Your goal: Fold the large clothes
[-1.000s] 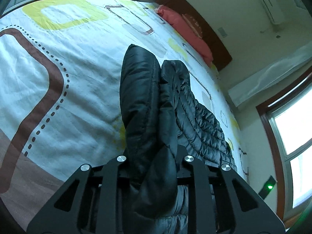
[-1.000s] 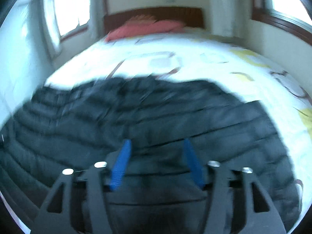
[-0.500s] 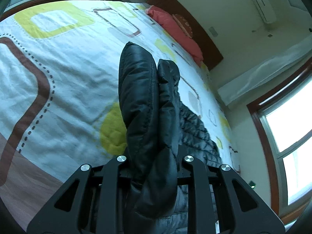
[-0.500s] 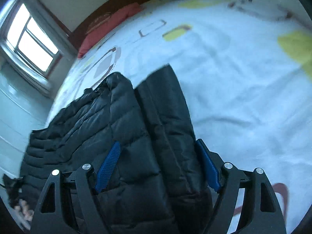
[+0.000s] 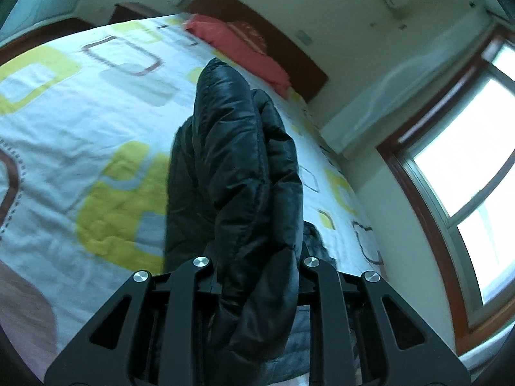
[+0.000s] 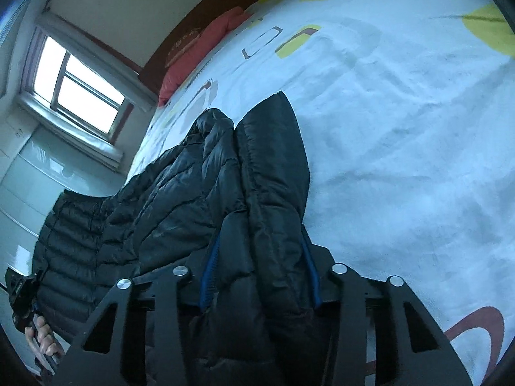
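Above the white quilted bedspread with yellow and brown shapes (image 5: 80, 135), the left gripper (image 5: 254, 276) is clenched on a thick fold of the black quilted puffer jacket (image 5: 244, 173), lifted off the bed. To the right, the right gripper (image 6: 260, 276) clamps another bunched fold of it between blue-edged fingers (image 6: 209, 273), the rest draping toward the window side.

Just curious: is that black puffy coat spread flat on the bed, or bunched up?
Bunched up: both tongs pinch thick folds of the coat above the bed.
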Available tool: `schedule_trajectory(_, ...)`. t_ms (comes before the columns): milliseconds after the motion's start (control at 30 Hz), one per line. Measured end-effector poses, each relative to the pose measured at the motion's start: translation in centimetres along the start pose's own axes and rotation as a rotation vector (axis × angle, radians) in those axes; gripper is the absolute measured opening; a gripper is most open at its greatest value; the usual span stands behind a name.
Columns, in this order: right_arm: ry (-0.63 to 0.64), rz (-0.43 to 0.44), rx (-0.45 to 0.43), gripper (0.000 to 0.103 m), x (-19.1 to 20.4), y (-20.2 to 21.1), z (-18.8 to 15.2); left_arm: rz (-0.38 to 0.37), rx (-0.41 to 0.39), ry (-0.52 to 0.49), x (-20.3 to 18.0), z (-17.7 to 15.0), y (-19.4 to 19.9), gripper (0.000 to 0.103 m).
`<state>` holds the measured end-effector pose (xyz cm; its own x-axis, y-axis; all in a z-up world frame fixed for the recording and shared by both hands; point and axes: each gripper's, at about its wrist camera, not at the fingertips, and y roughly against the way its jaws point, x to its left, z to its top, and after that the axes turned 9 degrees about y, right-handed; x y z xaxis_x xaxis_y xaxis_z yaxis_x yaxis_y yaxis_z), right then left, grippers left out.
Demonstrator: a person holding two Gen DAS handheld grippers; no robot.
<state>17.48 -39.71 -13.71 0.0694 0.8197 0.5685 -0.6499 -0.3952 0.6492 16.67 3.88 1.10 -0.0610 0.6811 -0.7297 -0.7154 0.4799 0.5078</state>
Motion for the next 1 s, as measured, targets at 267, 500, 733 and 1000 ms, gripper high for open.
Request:
schedule_trajectory(267,-0.011,0.022,-0.011,0.04,-0.8,1.0,-1.1,-0.067,0.076,-0.08,-6.6,-4.0,-5.0,0.021)
schedule_trajectory(500,-0.017,0.034,-0.015,0.039,-1.1,1.9,-2.0,-0.078,0.169,-0.109,-9.1,-8.4,-11.2,0.021)
schedule_trajectory(733,-0.028,0.049,-0.022,0.039,-1.5,2.5,-2.5,-0.074,0.259,-0.098,-9.0,-12.0,-16.7,0.02)
schedule_trajectory(1000,-0.037,0.047,-0.027,0.039,-1.6,2.8,-2.8,-0.063,0.269,-0.135,-9.0,-14.2,-19.4,0.02)
